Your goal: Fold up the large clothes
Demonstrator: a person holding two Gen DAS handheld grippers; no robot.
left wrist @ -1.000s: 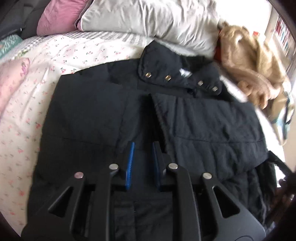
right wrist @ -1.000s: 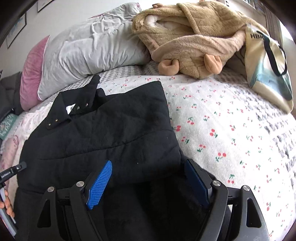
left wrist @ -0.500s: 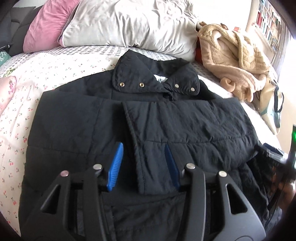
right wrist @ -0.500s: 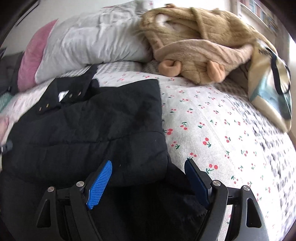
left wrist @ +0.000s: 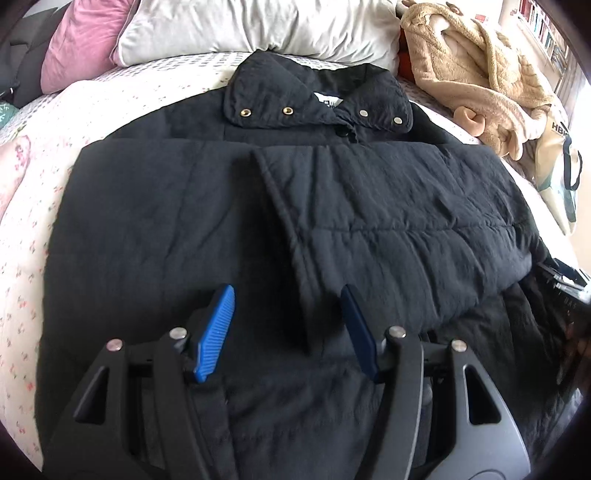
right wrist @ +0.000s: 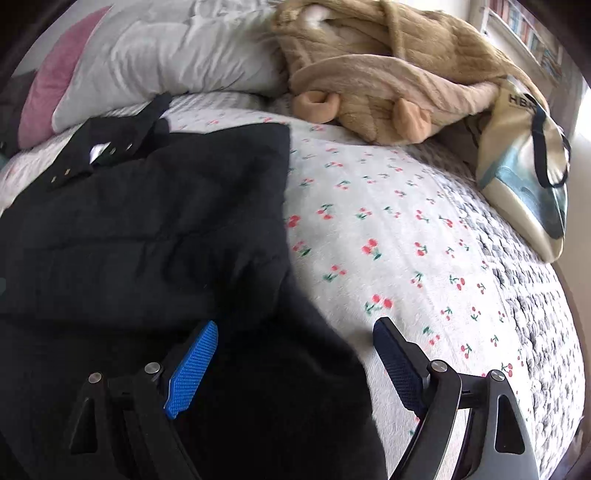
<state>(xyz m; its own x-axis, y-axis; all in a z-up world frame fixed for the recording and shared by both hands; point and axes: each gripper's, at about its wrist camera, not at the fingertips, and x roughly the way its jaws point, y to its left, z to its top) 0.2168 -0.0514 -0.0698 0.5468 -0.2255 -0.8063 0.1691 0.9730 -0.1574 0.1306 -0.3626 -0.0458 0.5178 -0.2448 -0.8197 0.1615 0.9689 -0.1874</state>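
With both sleeves laid across the black quilted jacket (left wrist: 258, 221) on the cherry-print bed (right wrist: 406, 240), left tool (left wrist: 288, 328) and right tool (right wrist: 295, 354) hover released, lengthwise fold apparently remaining.

Behind your work area you've got a cherry-print bedspread (right wrist: 388, 236) covering the bed, with a grey pillow (left wrist: 258, 26) and a pink pillow (left wrist: 81, 40) propped side by side at the head. A tan fleecy robe (right wrist: 388, 74) is heaped just right of the grey one, and a cream tote bag (right wrist: 528, 162) leans beside it. Far right looks like bookshelves (left wrist: 543, 33), though it's blurry.
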